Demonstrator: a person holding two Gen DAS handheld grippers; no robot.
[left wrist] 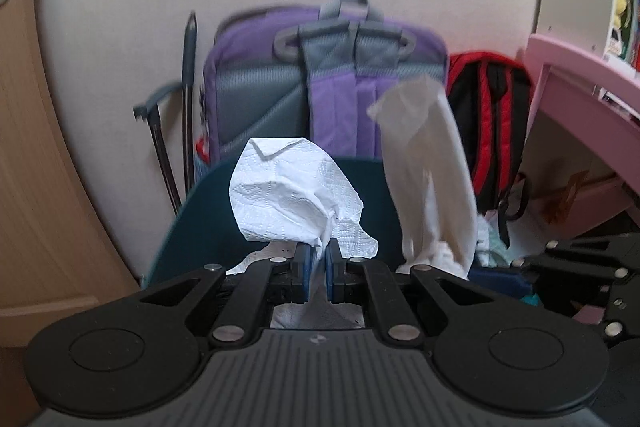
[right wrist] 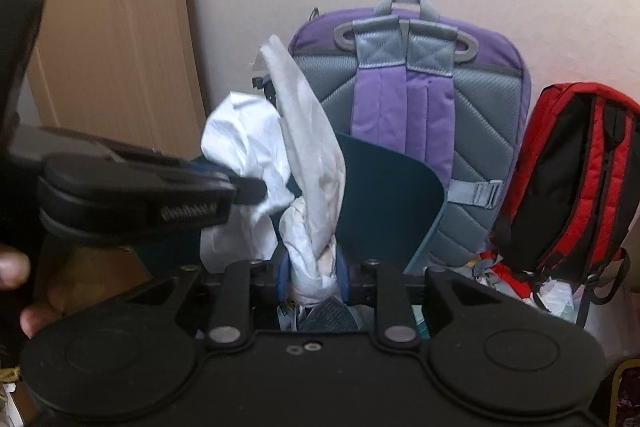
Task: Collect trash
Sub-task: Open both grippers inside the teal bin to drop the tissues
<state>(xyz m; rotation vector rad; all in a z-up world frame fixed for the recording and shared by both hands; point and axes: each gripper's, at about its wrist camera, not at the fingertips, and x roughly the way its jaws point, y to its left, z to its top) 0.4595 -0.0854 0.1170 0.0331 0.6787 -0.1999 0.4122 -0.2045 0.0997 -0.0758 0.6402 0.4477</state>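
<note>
Both claws tilt downward, side by side over the dark teal bin. My left claw is pinched tight on a crumpled white paper towel, which billows up just ahead of its blue pads. My right claw sits partly parted, its blue pads pressing a twisted wad of off-white tissue that stands tall above them. From the right claw, the left one reaches in from the left with its towel just beside my tissue, and part of my hand shows at that edge. Beyond both claws a purple backpack leans against the wall, a red one to its right.
</note>
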